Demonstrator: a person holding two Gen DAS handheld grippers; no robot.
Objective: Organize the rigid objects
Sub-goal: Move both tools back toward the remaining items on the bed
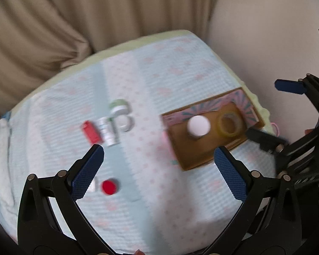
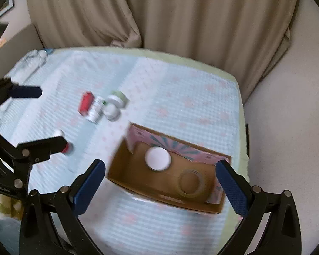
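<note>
Red-capped small bottle [image 1: 109, 187] lies just beside my left claw's [image 1: 157, 165] near fingertip, both claws spread wide and empty; motion blur could make me nudge it rolling, missing the shallow cardboard box [image 1: 193, 155] ahead-right.

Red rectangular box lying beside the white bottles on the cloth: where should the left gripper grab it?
Across the two long sides of the red rectangular box, from above. It lies flat, and the outer long side is free. The white labelled bottle crowds the other side, so that finger's gap looks tight.
</note>
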